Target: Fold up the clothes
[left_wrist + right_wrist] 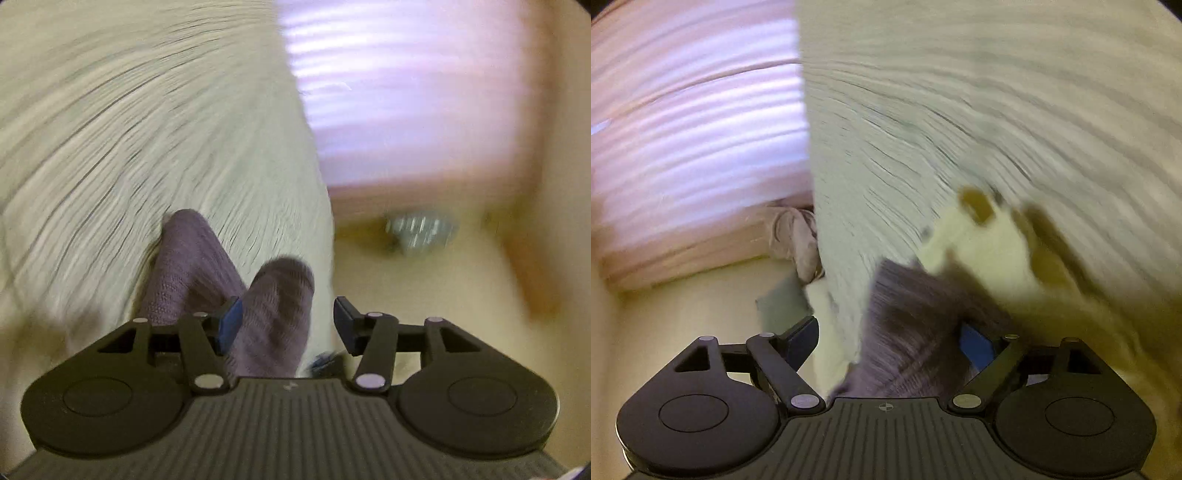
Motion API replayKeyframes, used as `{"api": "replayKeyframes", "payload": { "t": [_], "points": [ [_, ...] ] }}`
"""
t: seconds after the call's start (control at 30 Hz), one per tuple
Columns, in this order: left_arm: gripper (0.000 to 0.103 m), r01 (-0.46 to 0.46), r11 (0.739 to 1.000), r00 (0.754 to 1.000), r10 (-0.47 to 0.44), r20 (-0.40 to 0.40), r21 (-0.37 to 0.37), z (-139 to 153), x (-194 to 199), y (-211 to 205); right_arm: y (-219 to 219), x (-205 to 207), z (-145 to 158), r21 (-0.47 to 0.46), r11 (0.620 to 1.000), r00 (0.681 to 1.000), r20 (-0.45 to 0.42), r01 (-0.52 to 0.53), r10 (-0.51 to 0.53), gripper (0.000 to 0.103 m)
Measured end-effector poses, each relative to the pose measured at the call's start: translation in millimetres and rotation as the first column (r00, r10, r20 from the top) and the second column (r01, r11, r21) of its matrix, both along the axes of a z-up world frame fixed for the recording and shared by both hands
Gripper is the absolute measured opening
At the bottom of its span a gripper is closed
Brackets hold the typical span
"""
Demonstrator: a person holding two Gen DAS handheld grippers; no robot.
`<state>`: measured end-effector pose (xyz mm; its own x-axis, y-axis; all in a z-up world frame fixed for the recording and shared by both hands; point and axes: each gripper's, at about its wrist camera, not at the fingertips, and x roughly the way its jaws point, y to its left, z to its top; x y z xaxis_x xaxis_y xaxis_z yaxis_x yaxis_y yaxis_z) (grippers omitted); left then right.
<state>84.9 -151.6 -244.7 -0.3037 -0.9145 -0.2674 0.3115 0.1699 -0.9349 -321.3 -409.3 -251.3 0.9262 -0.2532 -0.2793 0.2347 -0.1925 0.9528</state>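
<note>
The mauve knit garment (266, 317) sits right between the fingers of our left gripper (286, 325), bunched into two humps. The jaws stand wide apart here; the knit brushes against the left blue pad (229, 325) while the right finger (347, 328) stands clear of it, so we cannot call this a firm grip. Just beyond, a broad white cloth (147, 147) with fine dark stripes fills the far left, badly smeared by motion. Off to the far right we see a pink striped fabric (406, 92) lying on a cream surface (424, 295), and a small greyish thing (417, 229) too blurred to identify.

Over to our right gripper (890, 343), and the same mauve knit (908, 332) rises between its fingers. These jaws are also spread wide: the knit leans against the right blue pad (975, 343), the left finger (801, 339) is apart from it. Whether it has a real hold, we cannot tell. The striped white cloth (997, 110) sweeps across the far right, a pale yellowish patch (982, 243) blurs across it, and the pink fabric (694, 129) lies to the far left, with a small crumpled beige piece (798, 240) at its edge.
</note>
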Motion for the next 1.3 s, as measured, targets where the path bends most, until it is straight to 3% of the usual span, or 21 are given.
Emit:
{"api": "replayKeyframes", "payload": {
  "t": [0.07,0.13,0.23,0.27,0.37,0.47,0.5,0.53,0.57,0.6,0.7,0.9,1.07,1.17,1.23,1.3],
  "points": [
    [0.051,0.06,0.998,0.977,-0.062,0.202,0.014,14.4,-17.9,0.6,1.6,3.0,18.1,-0.153,0.986,0.994,-0.101,-0.061,0.046,0.086],
    [0.052,0.105,0.993,0.926,-0.114,0.36,0.043,21.6,-33.8,-4.2,11.3,4.1,39.2,-0.352,0.924,0.974,-0.214,-0.151,0.077,0.086],
    [0.052,0.159,0.985,0.85,-0.171,0.498,0.066,22.5,-49.8,-18.8,31.0,0.3,56.0,-0.529,0.795,0.912,-0.405,-0.295,0.069,0.086],
    [0.054,0.178,0.981,0.825,-0.189,0.532,0.071,22.2,-54.4,-23.6,34.6,2.5,55.9,-0.55,0.766,0.892,-0.448,-0.333,0.066,0.086],
    [0.055,0.238,0.97,0.799,-0.228,0.557,0.055,16.0,-61.5,-36.8,31.9,3.3,41.5,-0.563,0.727,0.874,-0.474,-0.393,0.105,0.086],
    [0.041,0.214,0.976,0.829,-0.197,0.523,0.028,7.0,-58.1,-40.9,30.9,6.7,21.4,-0.554,0.72,0.876,-0.457,-0.418,0.157,0.086],
    [0.022,0.206,0.978,0.839,-0.186,0.512,0.019,4.0,-56.9,-42.2,31.4,9.6,14.5,-0.546,0.724,0.878,-0.447,-0.421,0.173,0.085],
    [0.01,0.198,0.98,0.848,-0.176,0.5,0.01,1.0,-55.8,-43.6,33.1,13.1,12.5,-0.56,0.715,0.884,-0.432,-0.418,0.179,0.072],
    [0.009,0.186,0.982,0.855,-0.163,0.493,0.002,-1.5,-54.7,-45.0,35.1,16.8,12.0,-0.579,0.702,0.891,-0.415,-0.414,0.183,0.03],
    [0.009,0.169,0.986,0.855,-0.144,0.499,-0.005,-2.6,-53.6,-46.6,34.8,22.7,12.1,-0.587,0.694,0.892,-0.409,-0.417,0.19,0.021],
    [0.008,0.136,0.99,0.855,-0.103,0.508,-0.027,-1.3,-45.9,-52.0,35.1,39.2,23.5,-0.609,0.656,0.876,-0.45,-0.445,0.176,0.013],
    [0.008,0.05,0.997,0.874,-0.016,0.486,-0.058,3.3,-32.1,-59.5,21.5,57.4,55.3,-0.681,0.63,0.901,-0.429,-0.374,0.071,0.011],
    [0.01,-0.006,0.994,0.924,-0.035,0.38,0.107,-49.4,-13.7,-71.2,23.4,75.8,53.7,-0.657,0.617,0.859,-0.507,-0.434,0.065,0.011],
    [0.017,-0.006,0.991,0.953,-0.034,0.302,0.131,-62.5,-8.3,-68.9,24.7,86.8,51.9,-0.638,0.609,0.83,-0.554,-0.471,0.063,0.013],
    [0.02,-0.003,0.994,0.95,-0.032,0.31,0.113,-52.9,-8.0,-66.3,25.6,94.1,50.8,-0.624,0.605,0.81,-0.584,-0.495,0.061,0.028],
    [0.024,0.004,0.995,0.951,-0.034,0.308,0.097,-44.0,-4.7,-69.9,26.5,101.5,49.6,-0.609,0.6,0.788,-0.613,-0.519,0.058,0.065]
  ]
}}
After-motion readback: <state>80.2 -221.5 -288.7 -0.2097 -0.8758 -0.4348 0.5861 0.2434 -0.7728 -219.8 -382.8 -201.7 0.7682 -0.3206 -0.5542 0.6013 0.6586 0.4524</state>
